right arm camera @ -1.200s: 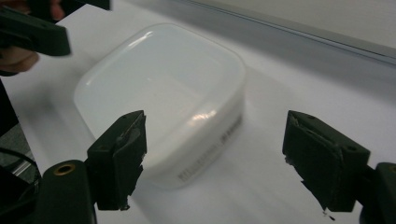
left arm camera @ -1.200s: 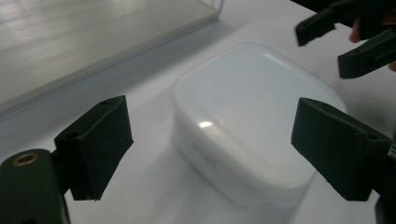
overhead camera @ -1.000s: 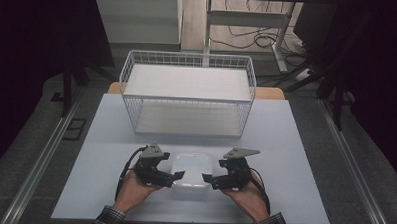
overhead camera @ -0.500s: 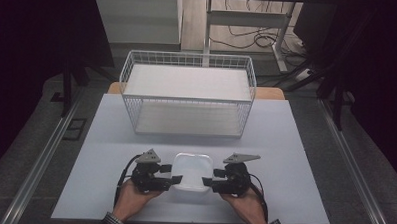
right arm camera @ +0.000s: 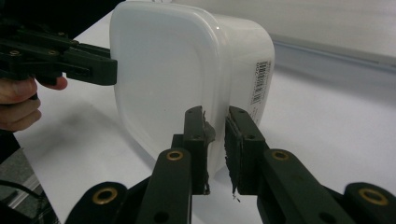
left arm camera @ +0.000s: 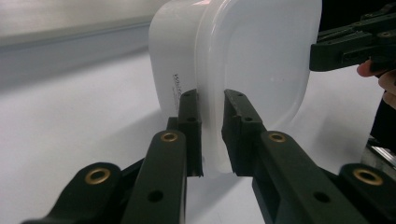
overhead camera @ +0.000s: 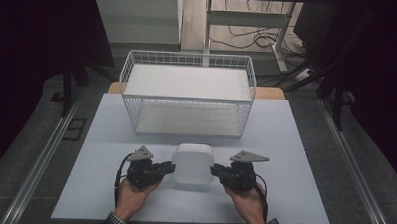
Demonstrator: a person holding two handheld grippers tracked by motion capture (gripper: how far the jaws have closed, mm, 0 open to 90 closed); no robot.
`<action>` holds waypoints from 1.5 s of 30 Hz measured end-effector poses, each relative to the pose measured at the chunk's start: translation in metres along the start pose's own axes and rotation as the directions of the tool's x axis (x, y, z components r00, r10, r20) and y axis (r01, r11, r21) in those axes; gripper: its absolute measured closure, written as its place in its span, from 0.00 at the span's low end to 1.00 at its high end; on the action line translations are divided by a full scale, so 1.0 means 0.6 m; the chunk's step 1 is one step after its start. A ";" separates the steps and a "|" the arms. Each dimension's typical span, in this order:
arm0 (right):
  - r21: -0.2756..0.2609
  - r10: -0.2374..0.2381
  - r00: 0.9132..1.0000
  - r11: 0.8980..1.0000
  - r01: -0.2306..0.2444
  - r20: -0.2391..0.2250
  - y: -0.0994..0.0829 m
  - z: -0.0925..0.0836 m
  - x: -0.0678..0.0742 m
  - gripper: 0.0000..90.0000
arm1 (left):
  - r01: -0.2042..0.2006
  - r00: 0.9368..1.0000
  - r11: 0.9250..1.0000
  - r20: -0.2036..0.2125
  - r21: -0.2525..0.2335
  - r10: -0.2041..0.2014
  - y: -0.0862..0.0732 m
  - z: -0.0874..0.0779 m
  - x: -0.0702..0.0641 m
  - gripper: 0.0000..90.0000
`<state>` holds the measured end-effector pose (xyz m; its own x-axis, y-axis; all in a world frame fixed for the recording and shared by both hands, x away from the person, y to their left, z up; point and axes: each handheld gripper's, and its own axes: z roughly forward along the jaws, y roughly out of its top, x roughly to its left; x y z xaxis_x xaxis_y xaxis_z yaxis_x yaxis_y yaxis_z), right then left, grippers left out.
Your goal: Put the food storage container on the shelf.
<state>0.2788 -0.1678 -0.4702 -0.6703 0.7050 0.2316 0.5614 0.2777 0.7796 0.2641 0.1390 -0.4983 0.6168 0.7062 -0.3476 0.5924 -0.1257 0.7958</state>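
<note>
- Container (overhead camera: 192,163), white and translucent with rounded corners, sits at the near middle of the table (overhead camera: 305,146), between the two grippers and tipped up so one broad face looks towards the high view's camera.
- Left gripper (overhead camera: 170,166) clamps the container's left rim; its jaws have just been closing, and the left gripper view (left arm camera: 212,135) shows them pinching the rim with only the plastic edge between them.
- Right gripper (overhead camera: 214,170) clamps the opposite rim; its jaws have just been closing too, and the right gripper view (right arm camera: 215,149) shows them pressed on the thin edge.
- Barcode label (right arm camera: 260,81) runs along the container's side wall in the right gripper view; printed lettering (left arm camera: 177,85) shows on the side wall in the left gripper view.
- Wire basket (overhead camera: 187,94), white, stands farther back on the table, well apart from the container.
- Hand (overhead camera: 133,197) under the left gripper and hand (overhead camera: 247,203) under the right gripper come in from the near edge.
</note>
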 end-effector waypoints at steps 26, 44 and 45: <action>-0.069 -0.023 0.999 0.997 0.026 0.042 0.114 0.061 -0.068 0.85 | -0.030 0.996 0.998 -0.091 -0.064 0.024 0.119 0.026 0.051 0.87; -0.019 -0.015 0.996 1.000 0.016 0.090 0.134 0.115 -0.102 0.84 | 0.034 0.995 0.999 -0.096 -0.026 -0.036 0.125 0.071 0.096 0.87; -0.019 -0.015 0.996 1.000 0.016 0.090 0.134 0.115 -0.102 0.84 | 0.034 0.995 0.999 -0.096 -0.026 -0.036 0.125 0.071 0.096 0.87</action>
<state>0.3982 -0.1437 -0.4620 -0.6321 0.7567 0.1669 0.5409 0.2767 0.7943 0.3663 0.1405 -0.4795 0.5425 0.7739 -0.3269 0.5994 -0.0840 0.7960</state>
